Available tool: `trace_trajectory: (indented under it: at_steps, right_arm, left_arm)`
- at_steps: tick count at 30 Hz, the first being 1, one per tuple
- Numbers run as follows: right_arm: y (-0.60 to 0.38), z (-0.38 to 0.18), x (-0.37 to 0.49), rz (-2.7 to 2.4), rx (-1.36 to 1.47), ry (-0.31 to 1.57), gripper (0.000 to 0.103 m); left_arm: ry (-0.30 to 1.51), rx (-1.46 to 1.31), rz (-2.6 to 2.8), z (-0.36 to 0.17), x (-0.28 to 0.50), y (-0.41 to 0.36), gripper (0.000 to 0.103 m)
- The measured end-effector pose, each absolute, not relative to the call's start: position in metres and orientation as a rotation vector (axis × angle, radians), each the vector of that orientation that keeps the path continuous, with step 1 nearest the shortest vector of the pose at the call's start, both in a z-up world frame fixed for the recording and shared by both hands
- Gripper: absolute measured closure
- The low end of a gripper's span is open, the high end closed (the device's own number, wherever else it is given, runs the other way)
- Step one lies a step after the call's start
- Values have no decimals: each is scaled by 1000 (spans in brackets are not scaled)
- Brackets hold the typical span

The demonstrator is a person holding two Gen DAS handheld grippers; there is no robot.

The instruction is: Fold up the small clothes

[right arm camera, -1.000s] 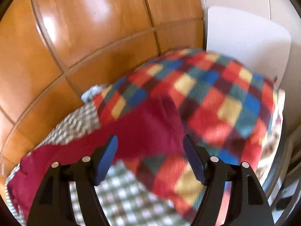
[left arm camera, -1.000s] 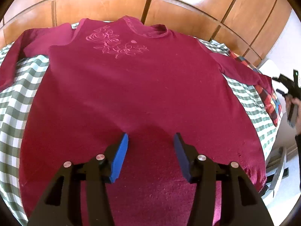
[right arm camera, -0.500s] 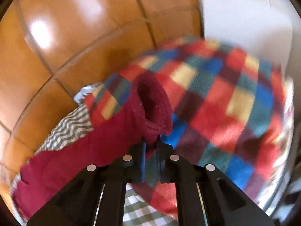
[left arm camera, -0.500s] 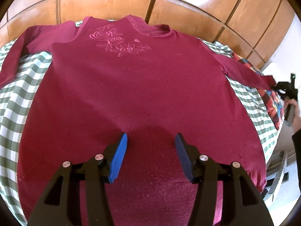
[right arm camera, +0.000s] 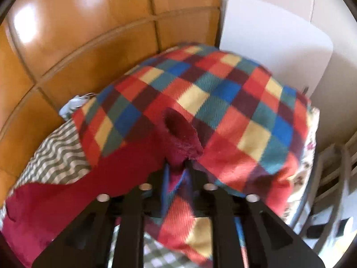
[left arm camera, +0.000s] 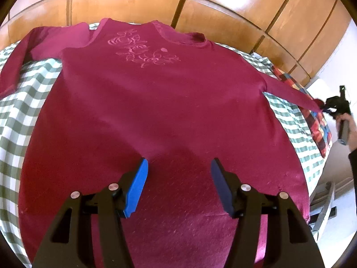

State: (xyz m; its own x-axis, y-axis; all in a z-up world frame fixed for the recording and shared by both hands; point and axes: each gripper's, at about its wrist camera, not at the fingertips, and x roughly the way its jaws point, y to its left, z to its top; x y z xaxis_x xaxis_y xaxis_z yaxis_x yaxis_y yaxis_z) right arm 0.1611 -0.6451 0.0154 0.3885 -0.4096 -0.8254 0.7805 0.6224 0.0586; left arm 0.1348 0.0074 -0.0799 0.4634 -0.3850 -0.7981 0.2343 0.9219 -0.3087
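Garment: my dark red long-sleeved sweater (left arm camera: 160, 102) lies flat, front up, on the bed.
Marking: pink embroidered roses (left arm camera: 142, 51) on the chest; no readable writing.
Left gripper (left arm camera: 178, 167): spreading wider over the hem, empty.
Right gripper (right arm camera: 176, 174): opening, sleeve cuff (right arm camera: 181, 138) between its pads.
Bed: green-and-white checked sheet (left arm camera: 20, 102), multicoloured checked blanket (right arm camera: 223, 102).
Room: glossy wooden panelling (left arm camera: 200, 6), white wall.

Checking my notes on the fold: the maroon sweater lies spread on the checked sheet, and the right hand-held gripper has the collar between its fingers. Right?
Not the collar. The right hand-held gripper has the sleeve cuff between its fingers as its jaws open; the right wrist view shows this. The maroon sweater does lie spread on the checked sheet.
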Motion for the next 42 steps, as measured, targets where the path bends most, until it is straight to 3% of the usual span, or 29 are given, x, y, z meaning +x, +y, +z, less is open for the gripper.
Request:
trace_trajectory:
  at_steps: [1,3,11,22,26,34,36,37,38,42]
  right_arm:
    - [-645,14,157,-831,481,863,37]
    - [-635,21,144,-910,433,779,23]
    - [-515,30,164,-601,307,719,20]
    - [-259,-56,257,-40,120,874,20]
    - [-242,-84,265,-105,91,894,16]
    - [-245,-87,262,-108,85,893,11]
    - [-245,-88,261,-109,84,892,11]
    - [-245,-88,260,-107,87,891,11]
    - [-245,-88,260,-106,89,890,11]
    - [-245,-89,261,-106,87,889,11]
  left_arm:
    - [1020,-162,-382,-79,134,9,44]
    - [1014,-159,-376,-77,132,15,44]
    - [934,-249,-176,-57,135,91,42]
    - [874,-205,293,-59,155,228,36]
    - [871,-113,327,-65,180,240,34]
    - [922,85,312,-94,274,226,31]
    - [959,126,363,-110,293,237,51]
    - [984,93,351,-113,300,247,81]
    - [988,52,348,-110,301,257,94]
    - [908,-82,298,-65,280,288,94]
